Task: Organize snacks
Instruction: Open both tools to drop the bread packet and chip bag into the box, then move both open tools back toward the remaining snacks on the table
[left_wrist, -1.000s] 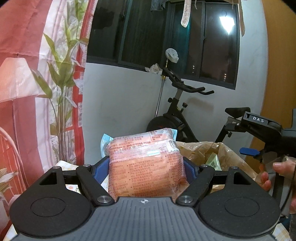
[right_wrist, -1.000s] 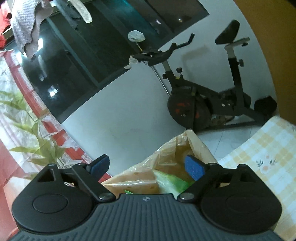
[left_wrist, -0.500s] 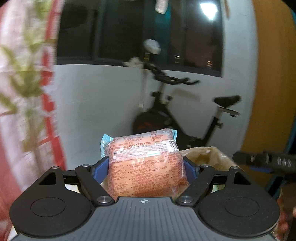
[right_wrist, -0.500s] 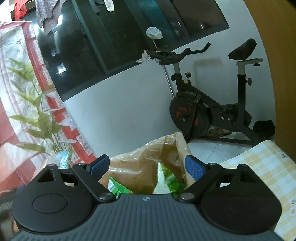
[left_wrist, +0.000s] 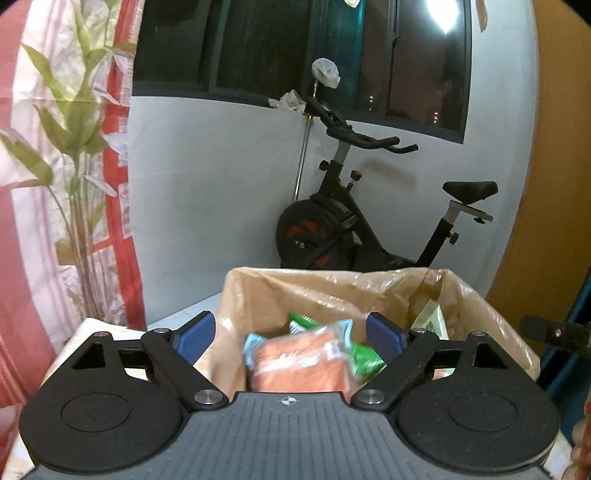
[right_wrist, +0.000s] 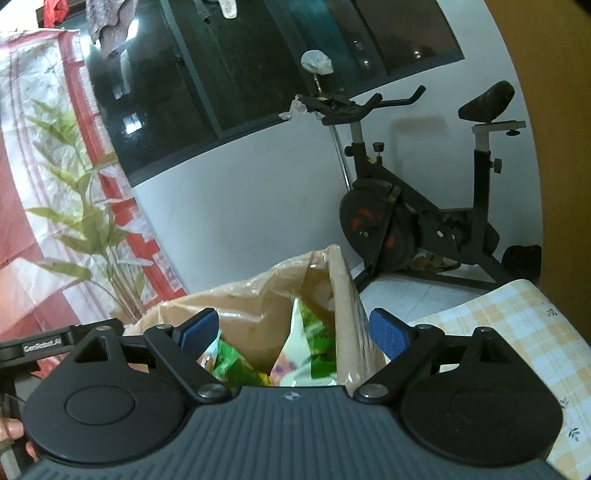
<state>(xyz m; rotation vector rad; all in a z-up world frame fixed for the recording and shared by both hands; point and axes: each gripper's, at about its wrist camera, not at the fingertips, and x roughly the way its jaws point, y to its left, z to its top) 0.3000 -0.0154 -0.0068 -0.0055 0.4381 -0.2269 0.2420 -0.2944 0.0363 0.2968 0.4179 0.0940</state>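
Note:
An orange snack pack (left_wrist: 299, 363), blurred, lies loose inside the tan plastic bag (left_wrist: 332, 291), on top of green snack packets (left_wrist: 364, 360). My left gripper (left_wrist: 290, 338) hovers over the bag's mouth. Its jaws are opening and its blue pads (left_wrist: 194, 336) stand clear of the pack. In the right wrist view the same bag (right_wrist: 258, 299) holds green and white snack packets (right_wrist: 310, 343). My right gripper (right_wrist: 293, 332) stands open above the bag's near side with nothing between its pads.
A black exercise bike (left_wrist: 354, 221) stands behind the bag against a white wall. A red curtain with leaf print (left_wrist: 66, 166) hangs at the left. A yellow checked tablecloth (right_wrist: 509, 325) shows at the right. The left handle (right_wrist: 40, 345) and a fingertip (right_wrist: 11, 430) sit at the right wrist view's left edge.
The left gripper has let go of the orange pack, which has dropped into the bag. Its jaws have widened. The right gripper has rolled and come closer over the bag.

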